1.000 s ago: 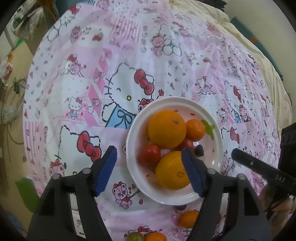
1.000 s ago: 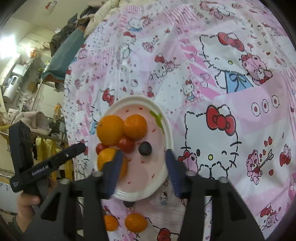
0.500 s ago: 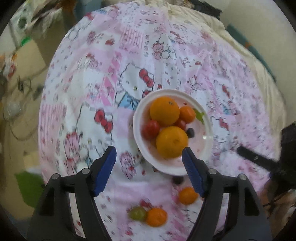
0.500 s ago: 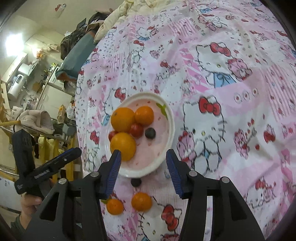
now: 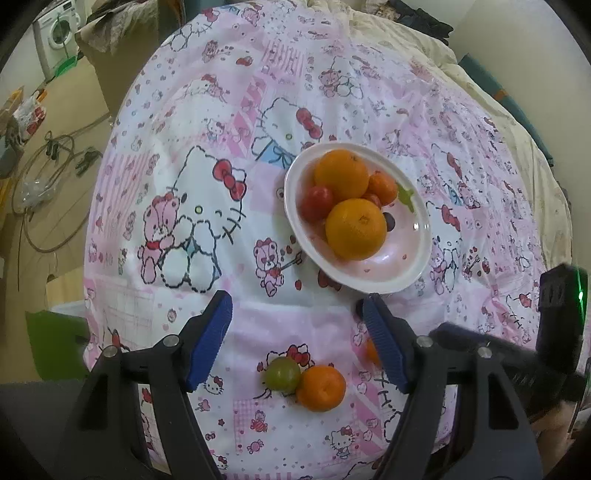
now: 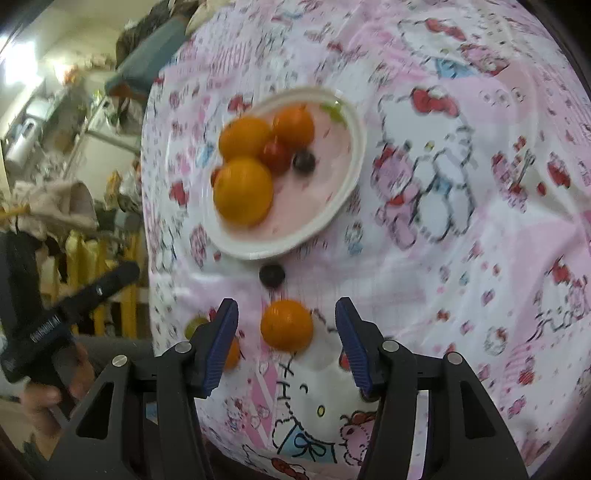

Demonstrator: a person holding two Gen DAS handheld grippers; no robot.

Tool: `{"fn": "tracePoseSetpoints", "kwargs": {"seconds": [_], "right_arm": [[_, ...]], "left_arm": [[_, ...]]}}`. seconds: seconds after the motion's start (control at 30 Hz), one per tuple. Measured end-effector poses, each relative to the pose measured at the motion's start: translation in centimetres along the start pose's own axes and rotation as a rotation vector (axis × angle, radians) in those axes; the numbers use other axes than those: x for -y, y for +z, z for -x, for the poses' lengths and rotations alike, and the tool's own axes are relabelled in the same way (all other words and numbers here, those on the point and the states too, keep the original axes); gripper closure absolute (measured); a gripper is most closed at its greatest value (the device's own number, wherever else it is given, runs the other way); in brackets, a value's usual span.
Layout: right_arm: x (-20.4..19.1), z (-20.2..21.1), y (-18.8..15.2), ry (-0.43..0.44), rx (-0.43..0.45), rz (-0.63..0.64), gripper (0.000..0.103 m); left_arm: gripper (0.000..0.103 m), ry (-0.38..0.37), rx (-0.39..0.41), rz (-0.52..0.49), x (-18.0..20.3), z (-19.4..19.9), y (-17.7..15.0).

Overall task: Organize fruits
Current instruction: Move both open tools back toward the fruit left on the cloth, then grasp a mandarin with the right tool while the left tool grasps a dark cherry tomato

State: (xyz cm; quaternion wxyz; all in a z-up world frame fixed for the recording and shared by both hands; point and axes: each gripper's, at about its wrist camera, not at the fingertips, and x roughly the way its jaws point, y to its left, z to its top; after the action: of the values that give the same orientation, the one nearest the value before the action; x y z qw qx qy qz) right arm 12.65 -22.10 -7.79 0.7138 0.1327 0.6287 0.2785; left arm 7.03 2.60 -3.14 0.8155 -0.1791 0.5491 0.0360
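Note:
A white plate (image 5: 419,236) on the pink Hello Kitty cloth holds two oranges (image 5: 355,228), a small mandarin (image 5: 382,188), red tomatoes (image 5: 315,197) and a dark berry (image 5: 388,221). In front of it on the cloth lie a green tomato (image 5: 282,373) touching a mandarin (image 5: 320,387), and another mandarin (image 6: 286,325) with a dark berry (image 6: 272,275) beyond it. My left gripper (image 5: 297,338) is open above the green tomato and mandarin. My right gripper (image 6: 287,338) is open with the loose mandarin between its fingers (image 6: 221,341), not touching. The plate (image 6: 343,192) also shows in the right wrist view.
The cloth covers a round table (image 5: 184,129) whose edge falls away at the left, with floor, cables (image 5: 44,177) and a washing machine (image 5: 55,27) beyond. Bedding (image 5: 480,92) lies at the far right. A yellow rack (image 6: 85,266) stands left of the table in the right wrist view.
Both grippers have pulled back from the plate toward the near edge. The loose fruits in front of the plate now lie between the fingers. Both stay open.

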Motion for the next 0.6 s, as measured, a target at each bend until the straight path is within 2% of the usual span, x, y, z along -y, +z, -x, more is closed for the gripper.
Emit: {"fn": "tracePoseSetpoints", "kwargs": {"seconds": [0.23, 0.6], "right_arm": [[-2.9, -4.1, -1.5, -0.164, -0.057, 0.164, 0.045], [-4.0, -6.9, -1.7, -0.280, -0.069, 0.283, 0.046]], "left_arm": [[0.033, 0.009, -0.028, 0.020, -0.5, -1.2, 0.0], [0.033, -0.004, -0.043, 0.035, -0.8, -1.4, 0.0]]}}
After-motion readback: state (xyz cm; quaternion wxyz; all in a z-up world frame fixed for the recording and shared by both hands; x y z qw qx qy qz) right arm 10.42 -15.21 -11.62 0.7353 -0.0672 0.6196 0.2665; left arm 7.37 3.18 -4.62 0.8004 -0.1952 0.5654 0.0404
